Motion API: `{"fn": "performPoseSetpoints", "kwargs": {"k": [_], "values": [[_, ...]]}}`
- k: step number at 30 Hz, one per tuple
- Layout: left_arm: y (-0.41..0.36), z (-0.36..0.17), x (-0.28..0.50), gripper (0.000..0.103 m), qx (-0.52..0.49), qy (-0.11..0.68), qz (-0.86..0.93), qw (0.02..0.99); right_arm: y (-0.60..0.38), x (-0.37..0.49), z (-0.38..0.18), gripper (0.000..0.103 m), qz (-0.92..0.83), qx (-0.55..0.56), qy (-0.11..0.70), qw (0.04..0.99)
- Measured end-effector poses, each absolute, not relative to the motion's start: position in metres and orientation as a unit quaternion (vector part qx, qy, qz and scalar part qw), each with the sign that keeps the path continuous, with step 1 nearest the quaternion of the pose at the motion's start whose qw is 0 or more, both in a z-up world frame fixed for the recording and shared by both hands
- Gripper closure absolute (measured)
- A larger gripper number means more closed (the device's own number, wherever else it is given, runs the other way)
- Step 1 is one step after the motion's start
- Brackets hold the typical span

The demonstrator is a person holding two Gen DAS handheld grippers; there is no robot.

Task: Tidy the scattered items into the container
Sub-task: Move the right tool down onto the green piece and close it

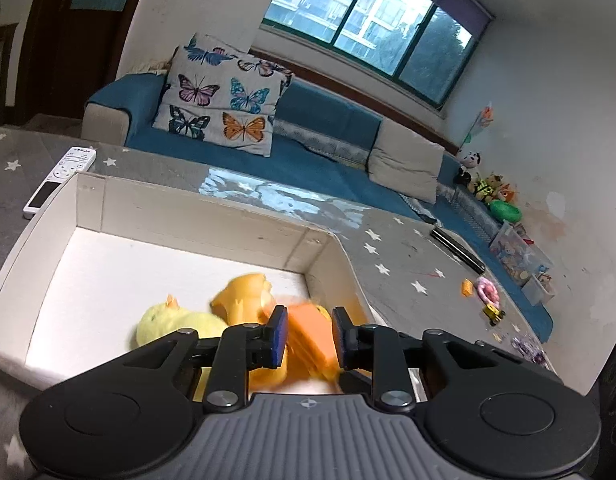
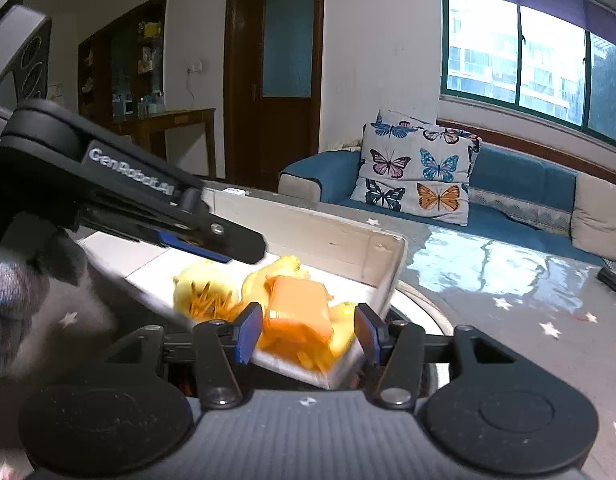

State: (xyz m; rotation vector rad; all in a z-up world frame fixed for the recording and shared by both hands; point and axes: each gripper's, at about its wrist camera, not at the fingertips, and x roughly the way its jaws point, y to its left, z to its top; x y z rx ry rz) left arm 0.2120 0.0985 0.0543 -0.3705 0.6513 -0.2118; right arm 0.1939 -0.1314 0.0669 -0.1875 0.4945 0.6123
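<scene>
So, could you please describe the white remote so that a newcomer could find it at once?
Start at the white box on the grey star-patterned table. Just past its far left corner lies the remote, the only long, white, buttoned thing there.

Grey star-print table [image 1: 392,256]: white box [image 1: 211,216], remote [image 1: 61,178], small toys [image 1: 486,294] on it

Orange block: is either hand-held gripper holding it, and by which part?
Neither. Both hand-held grippers, left and right, are open; the orange block lies blurred in the box.
</scene>
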Motion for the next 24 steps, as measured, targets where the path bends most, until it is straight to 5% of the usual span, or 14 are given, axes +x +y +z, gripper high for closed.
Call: {"fn": "performPoseSetpoints", "kwargs": {"k": [12, 24], "values": [[0.071, 0.036, 0.156, 0.073, -0.174, 0.344, -0.118, 0.915, -0.171, 0.135, 0.049, 0.027, 0.293, -0.104, 0.266, 0.912], [0.056, -0.003, 0.158, 0.073, -0.212, 0.405, -0.113, 0.882, -0.166, 0.132, 0.024, 0.025, 0.287, -0.085, 0.305, 0.904]]}}
